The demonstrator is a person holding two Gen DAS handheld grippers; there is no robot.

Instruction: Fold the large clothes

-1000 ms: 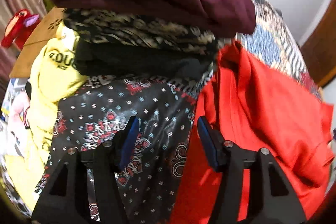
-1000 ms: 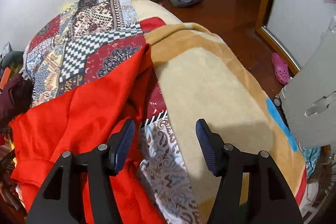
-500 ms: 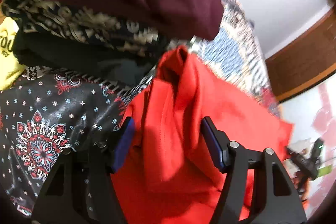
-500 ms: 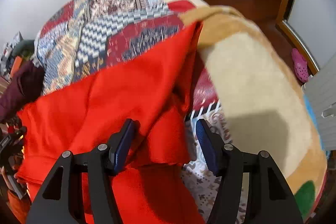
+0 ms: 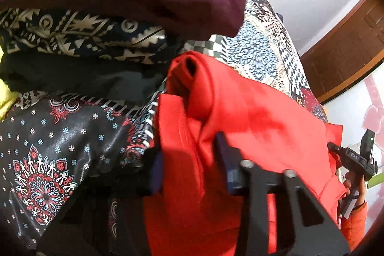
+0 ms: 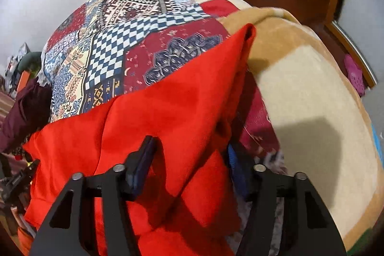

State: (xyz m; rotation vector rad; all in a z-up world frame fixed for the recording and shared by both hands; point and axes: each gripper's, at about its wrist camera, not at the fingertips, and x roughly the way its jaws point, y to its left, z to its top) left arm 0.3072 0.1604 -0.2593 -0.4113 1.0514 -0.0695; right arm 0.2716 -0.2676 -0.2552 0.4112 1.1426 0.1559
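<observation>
Closing both sets of jaws on the red garment (image 6: 168,112), my left gripper (image 5: 192,167) and right gripper (image 6: 189,164) have cloth between them (whether the pads bite yet, I cannot tell). It lies bunched at the bed's (image 6: 312,92) near edge, no fold made. Stacked clothes (image 5: 96,44) crowd its left side.

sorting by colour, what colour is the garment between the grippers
Plain bright red, clearest in the right wrist view.
</observation>
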